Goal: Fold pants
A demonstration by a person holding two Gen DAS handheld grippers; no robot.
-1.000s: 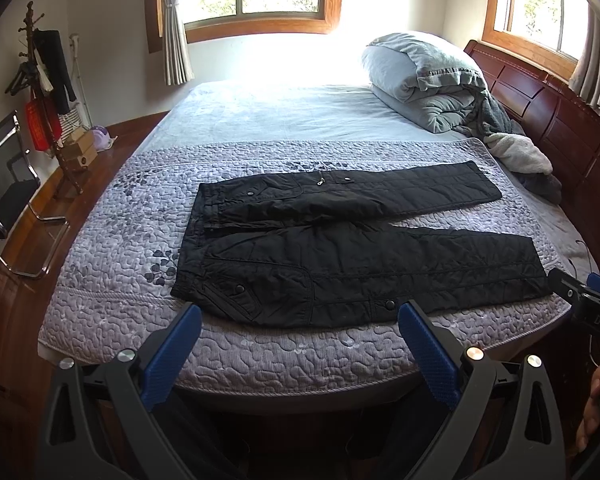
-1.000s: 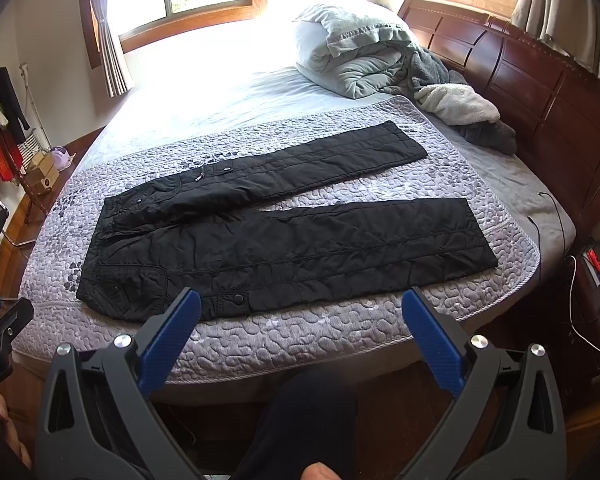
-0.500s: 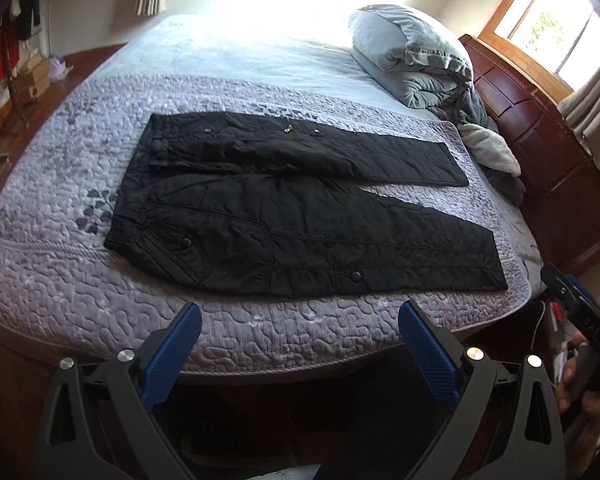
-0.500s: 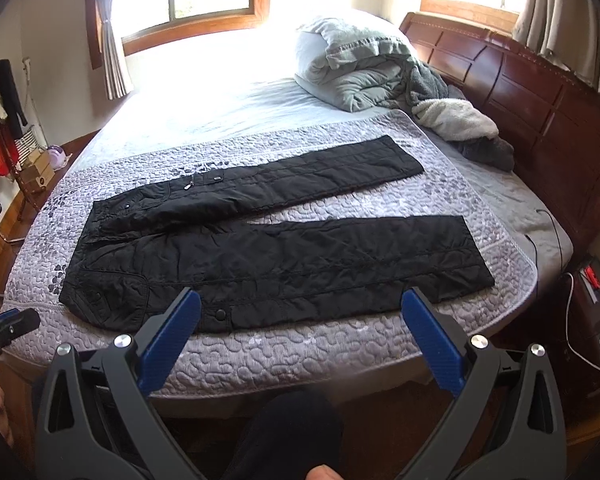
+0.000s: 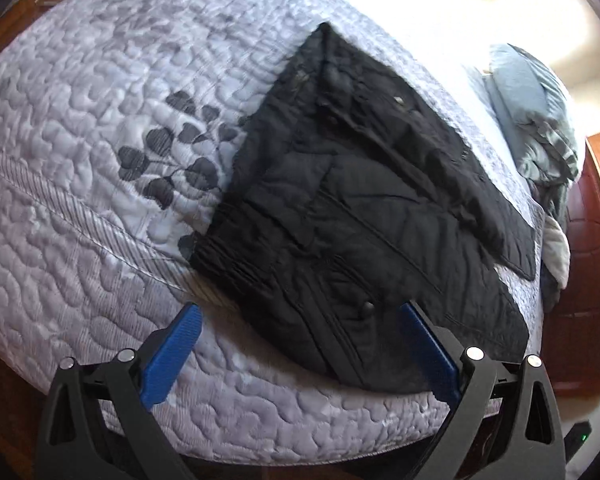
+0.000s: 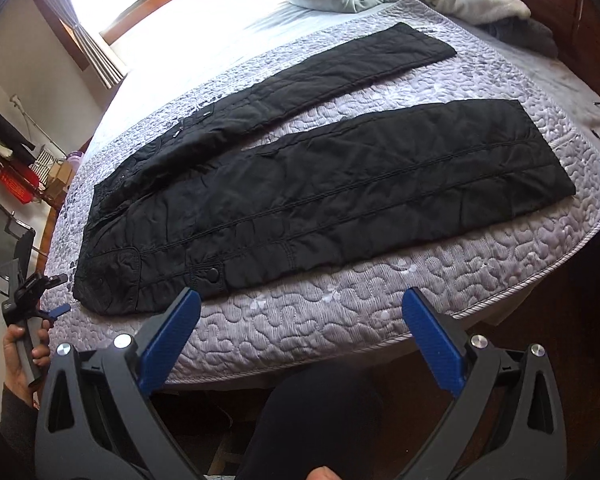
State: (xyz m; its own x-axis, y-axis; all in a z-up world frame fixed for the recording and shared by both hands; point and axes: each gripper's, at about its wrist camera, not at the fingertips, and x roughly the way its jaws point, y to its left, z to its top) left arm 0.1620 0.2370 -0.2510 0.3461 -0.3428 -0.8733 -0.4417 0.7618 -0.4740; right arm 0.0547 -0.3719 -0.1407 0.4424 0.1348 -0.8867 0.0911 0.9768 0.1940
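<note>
Approach underway. Over the last second the left gripper (image 5: 298, 338) has dropped from a high, wide look over the whole bed (image 5: 80, 208) to a close, low position at the waistband end of the pants (image 5: 364, 216); its jaws are spread wide with nothing between them, the near waist corner just ahead of the blue pads. Right gripper (image 6: 300, 332) has also closed in, less far; it hangs off the bed edge, equally wide and empty, opposite the nearer leg. Pants (image 6: 300, 184) lie flat on the quilt, legs splayed apart, no fold made. Judgement: first grasp is imminent, likely waist corner on the left and the near leg on the right.
</note>
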